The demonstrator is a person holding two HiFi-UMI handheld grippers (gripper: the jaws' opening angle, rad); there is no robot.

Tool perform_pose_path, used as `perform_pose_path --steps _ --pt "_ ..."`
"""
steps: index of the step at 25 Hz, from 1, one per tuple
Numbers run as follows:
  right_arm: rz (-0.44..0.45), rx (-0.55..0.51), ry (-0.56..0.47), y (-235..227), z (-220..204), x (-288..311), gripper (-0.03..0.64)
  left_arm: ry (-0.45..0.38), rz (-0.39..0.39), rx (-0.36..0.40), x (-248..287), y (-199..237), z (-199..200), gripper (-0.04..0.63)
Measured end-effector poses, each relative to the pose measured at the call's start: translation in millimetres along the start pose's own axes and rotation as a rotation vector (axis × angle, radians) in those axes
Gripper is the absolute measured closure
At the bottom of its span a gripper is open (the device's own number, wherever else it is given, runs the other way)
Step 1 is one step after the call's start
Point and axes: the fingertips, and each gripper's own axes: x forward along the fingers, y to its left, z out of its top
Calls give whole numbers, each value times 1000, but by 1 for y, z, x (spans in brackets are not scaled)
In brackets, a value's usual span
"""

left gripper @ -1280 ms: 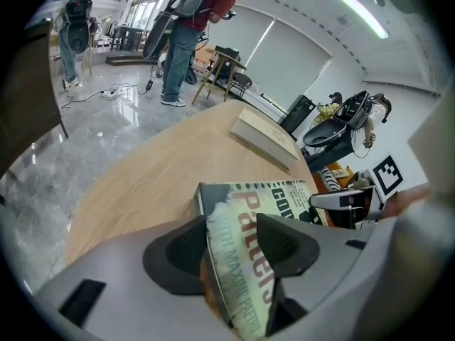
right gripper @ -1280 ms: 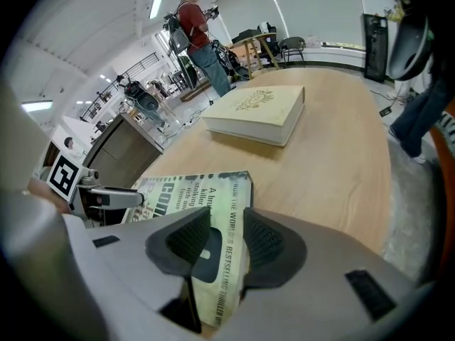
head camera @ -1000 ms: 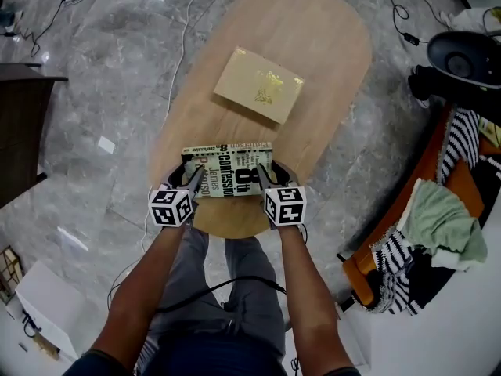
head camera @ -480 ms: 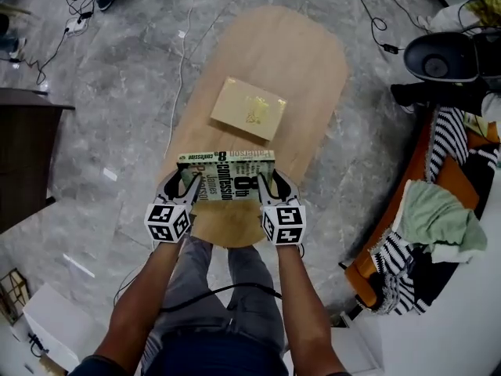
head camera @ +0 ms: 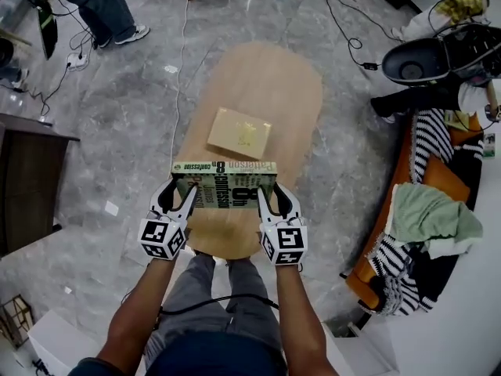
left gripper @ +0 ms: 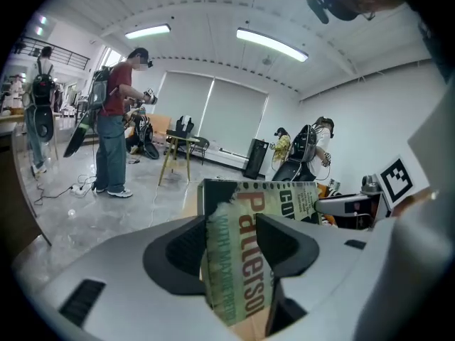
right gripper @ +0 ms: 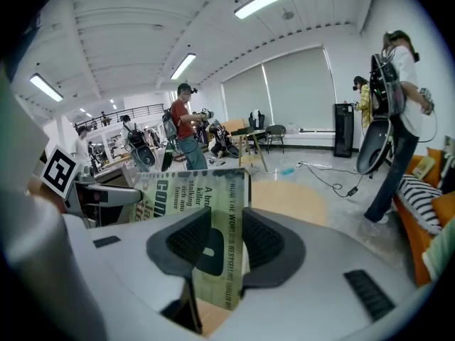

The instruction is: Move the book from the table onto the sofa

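Book (head camera: 224,185) cover print partly masked by left gripper (head camera: 178,196) and right gripper (head camera: 275,199), sofa (head camera: 441,180) cut by right edge, bystander (head camera: 102,6) cropped at top edge.

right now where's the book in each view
head view: book at centre, above the near end of the table.
left gripper view: book lower centre, clamped by the left gripper.
right gripper view: book lower centre, clamped by the right gripper.
shared landmark: the oval wooden table beyond the book.
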Motion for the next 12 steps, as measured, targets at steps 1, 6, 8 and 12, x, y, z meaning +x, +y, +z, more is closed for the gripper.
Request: perform_pose_path --steps 1,6,8,12 --pt "-9 -3 -19 1 9 -7 471 -15 -8 14 -4 -4 11 377" --pt "-53 -23 -109 6 56 -43 471 -88 -58 75 -24 -26 63 377" --pt "-68 -38 -142 8 73 -59 471 -116 -79 91 -32 -35 81 377" --pt "-103 -63 -202 15 107 -90 471 -170 -119 122 -51 -52 116 377"
